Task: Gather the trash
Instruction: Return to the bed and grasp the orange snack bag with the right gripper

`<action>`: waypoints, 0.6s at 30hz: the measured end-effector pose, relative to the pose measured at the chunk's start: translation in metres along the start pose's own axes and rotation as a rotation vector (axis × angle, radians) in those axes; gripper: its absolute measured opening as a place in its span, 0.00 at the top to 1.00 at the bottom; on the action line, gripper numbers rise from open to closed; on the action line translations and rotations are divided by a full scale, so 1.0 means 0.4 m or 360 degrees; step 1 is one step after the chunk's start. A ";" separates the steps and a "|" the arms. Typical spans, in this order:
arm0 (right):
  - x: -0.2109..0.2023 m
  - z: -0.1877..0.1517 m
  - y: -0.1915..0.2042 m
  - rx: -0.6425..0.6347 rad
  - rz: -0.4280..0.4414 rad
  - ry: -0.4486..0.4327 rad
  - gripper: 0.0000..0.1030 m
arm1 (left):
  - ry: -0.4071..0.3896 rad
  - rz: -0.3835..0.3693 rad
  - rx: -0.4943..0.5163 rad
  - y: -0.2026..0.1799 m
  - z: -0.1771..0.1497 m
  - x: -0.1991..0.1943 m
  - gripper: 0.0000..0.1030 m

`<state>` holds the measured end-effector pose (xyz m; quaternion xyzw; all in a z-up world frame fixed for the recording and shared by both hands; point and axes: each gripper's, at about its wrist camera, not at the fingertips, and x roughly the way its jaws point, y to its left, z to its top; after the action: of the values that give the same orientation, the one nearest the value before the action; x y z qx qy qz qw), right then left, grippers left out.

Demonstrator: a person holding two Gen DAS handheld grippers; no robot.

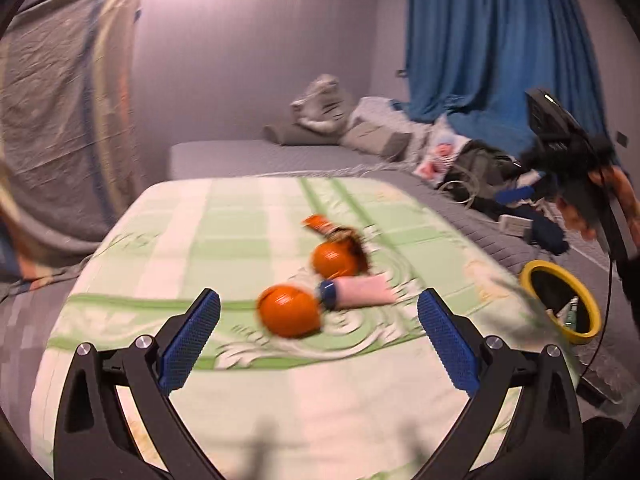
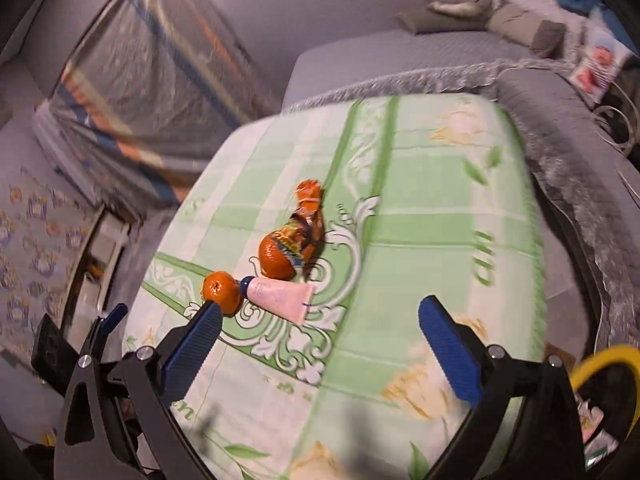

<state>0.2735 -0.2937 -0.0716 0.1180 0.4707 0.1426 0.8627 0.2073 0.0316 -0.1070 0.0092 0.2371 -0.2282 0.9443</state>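
Observation:
On a green-and-white patterned cloth [image 1: 240,220] lie two oranges, an orange snack wrapper and a pink tube with a blue cap. In the left wrist view the nearer orange [image 1: 289,312] sits just beyond my left gripper [image 1: 319,296], which is open and empty. The tube [image 1: 360,290], second orange [image 1: 334,260] and wrapper [image 1: 340,234] lie behind it. From above, my right gripper [image 2: 320,306] is open and empty, with the tube [image 2: 280,296], one orange [image 2: 220,290], the other orange [image 2: 276,258] and the wrapper [image 2: 308,216] just beyond its tips.
A yellow-rimmed bin [image 1: 560,304] with some items inside stands off the cloth's right edge, also low right in the right wrist view [image 2: 600,360]. A grey bed [image 1: 240,156] with pillows, clothes and cables lies behind. A blue curtain [image 1: 500,40] hangs at the back right.

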 end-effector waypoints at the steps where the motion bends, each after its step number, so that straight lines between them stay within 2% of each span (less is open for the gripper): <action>1: 0.039 0.025 0.020 -0.0034 -0.0012 0.0046 0.08 | -0.0001 0.0022 -0.0004 0.009 -0.010 -0.004 0.08; 7: 0.311 0.170 0.087 -0.0069 -0.0131 0.0319 0.10 | 0.0139 0.0089 -0.0076 0.058 -0.031 0.062 0.08; 12: 0.459 0.216 0.079 -0.0022 -0.0176 0.0451 0.19 | 0.0280 0.0112 -0.0165 0.088 -0.050 0.118 0.08; 15: 0.520 0.225 0.082 -0.0032 -0.0232 0.0503 0.30 | 0.0320 0.0135 -0.0174 0.098 -0.051 0.138 0.08; 17: 0.544 0.224 0.080 -0.0028 -0.0252 0.0524 0.41 | 0.0343 0.0144 -0.0178 0.106 -0.048 0.151 0.08; 18: 0.554 0.222 0.080 -0.0020 -0.0255 0.0539 0.42 | 0.0353 0.0146 -0.0178 0.106 -0.044 0.159 0.08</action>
<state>0.4586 -0.1909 -0.1866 0.0489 0.6162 0.0943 0.7804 0.2675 0.0447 -0.1554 -0.0075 0.3518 -0.1687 0.9207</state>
